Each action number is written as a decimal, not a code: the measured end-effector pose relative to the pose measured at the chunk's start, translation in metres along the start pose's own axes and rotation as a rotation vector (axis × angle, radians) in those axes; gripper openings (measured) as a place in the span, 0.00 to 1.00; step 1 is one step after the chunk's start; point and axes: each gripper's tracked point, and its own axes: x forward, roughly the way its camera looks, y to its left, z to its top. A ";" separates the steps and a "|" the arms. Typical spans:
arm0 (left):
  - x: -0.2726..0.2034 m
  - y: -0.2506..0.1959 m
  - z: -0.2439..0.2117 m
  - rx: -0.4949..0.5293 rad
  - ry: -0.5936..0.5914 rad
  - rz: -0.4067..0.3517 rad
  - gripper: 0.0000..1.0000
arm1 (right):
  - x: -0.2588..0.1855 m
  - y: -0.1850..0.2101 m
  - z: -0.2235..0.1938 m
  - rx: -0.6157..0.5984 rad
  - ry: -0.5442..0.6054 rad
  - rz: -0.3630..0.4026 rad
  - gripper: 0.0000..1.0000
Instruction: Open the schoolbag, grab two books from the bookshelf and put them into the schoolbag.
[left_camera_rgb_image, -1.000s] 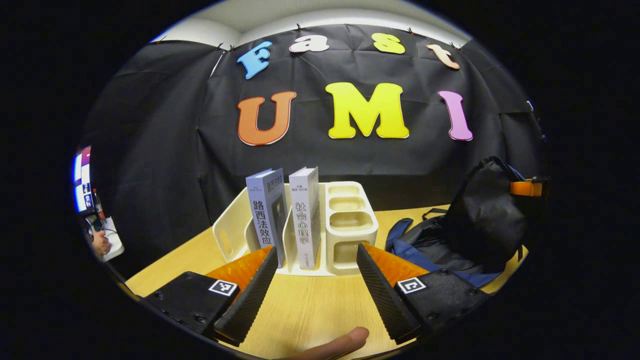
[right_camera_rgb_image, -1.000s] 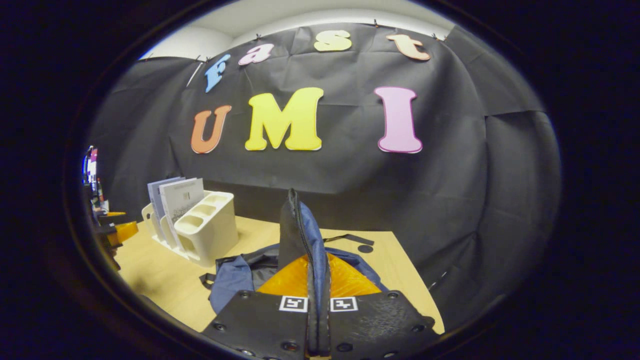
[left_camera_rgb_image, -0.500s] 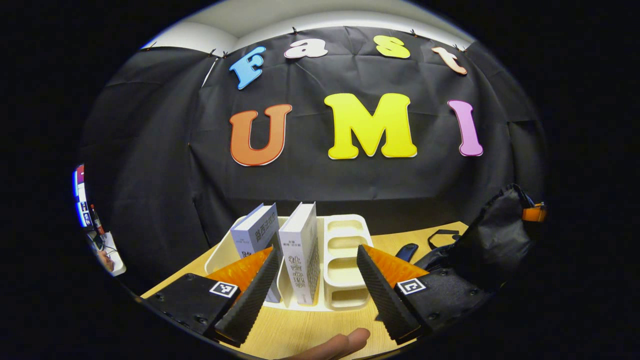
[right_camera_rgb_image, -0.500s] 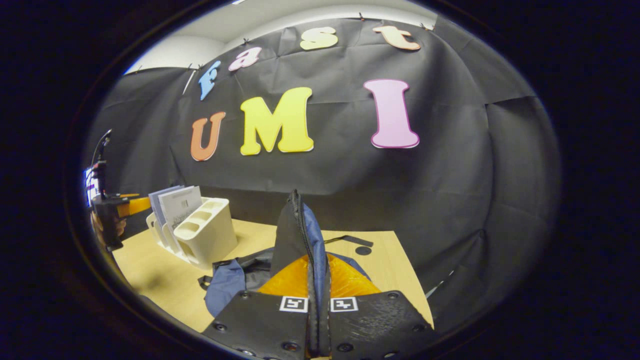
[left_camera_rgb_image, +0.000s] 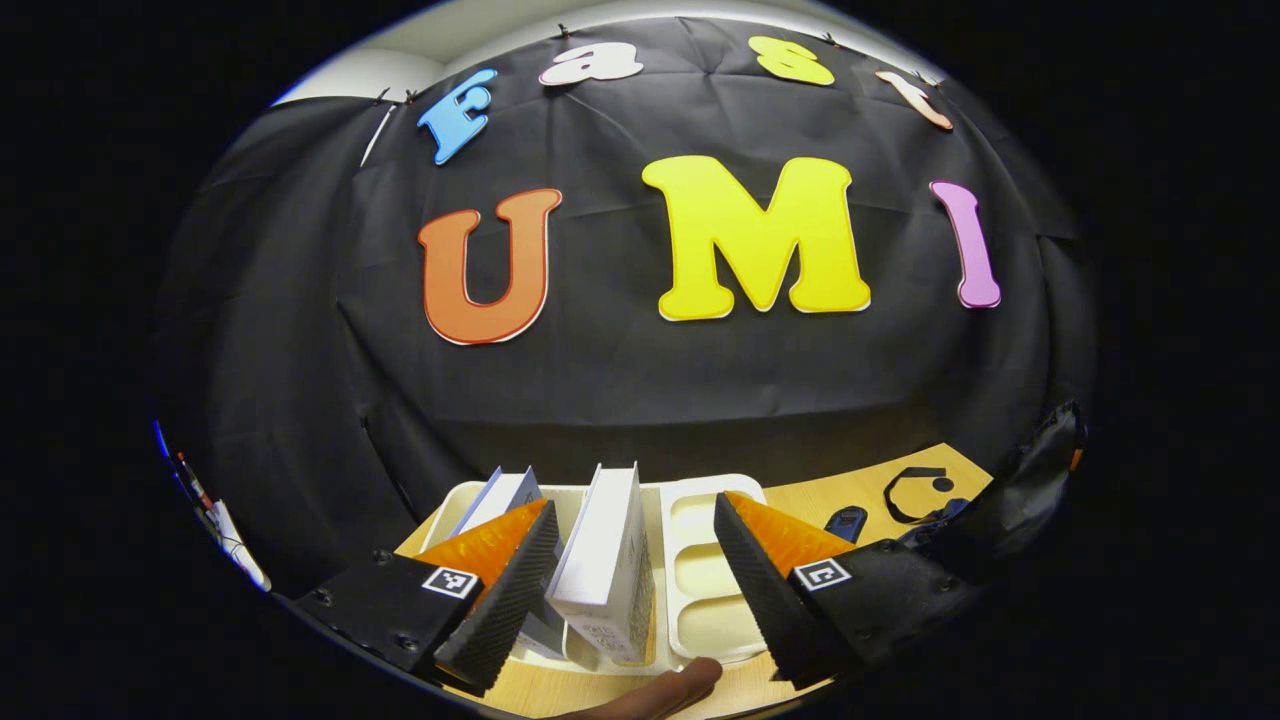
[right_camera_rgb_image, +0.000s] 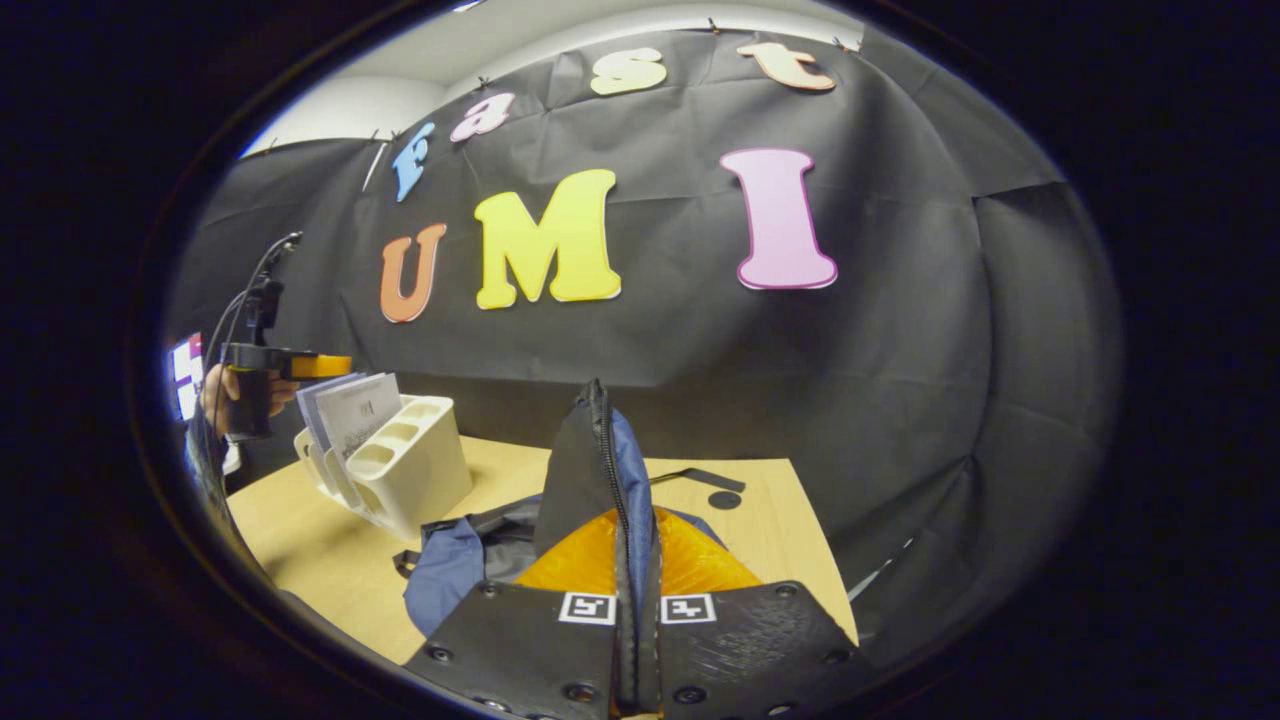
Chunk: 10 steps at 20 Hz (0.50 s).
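Two white books stand upright in a cream bookshelf (left_camera_rgb_image: 700, 560) on the wooden table. In the left gripper view my left gripper (left_camera_rgb_image: 630, 535) is open above them, its fingers on either side of the right book (left_camera_rgb_image: 605, 560); the other book (left_camera_rgb_image: 495, 495) stands behind the left finger. In the right gripper view my right gripper (right_camera_rgb_image: 612, 470) is shut on the zipper edge of the blue and black schoolbag (right_camera_rgb_image: 600, 470), holding the flap upright. The same view has the left gripper (right_camera_rgb_image: 310, 367) above the books (right_camera_rgb_image: 355, 410), at the far left.
The bookshelf (right_camera_rgb_image: 400, 460) has several small empty compartments on its right side. A black strap (right_camera_rgb_image: 700, 478) lies on the wooden table (right_camera_rgb_image: 310, 540) behind the bag. The black cloth wall stands close behind the table. A fingertip (left_camera_rgb_image: 660, 690) shows at the bottom of the left gripper view.
My left gripper has risen and moved forward over the bookshelf, so the books now sit between and below its fingers. The right gripper stays shut on the bag's flap.
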 end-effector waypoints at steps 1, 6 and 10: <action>0.011 0.006 0.002 0.023 0.010 0.012 0.98 | 0.000 0.002 0.001 0.015 0.002 0.010 0.01; 0.047 0.022 -0.019 0.088 0.175 0.041 0.97 | -0.003 -0.003 -0.003 0.049 0.000 0.024 0.00; 0.064 0.025 -0.035 0.139 0.263 0.030 0.96 | -0.005 -0.005 -0.008 0.072 0.006 0.030 0.02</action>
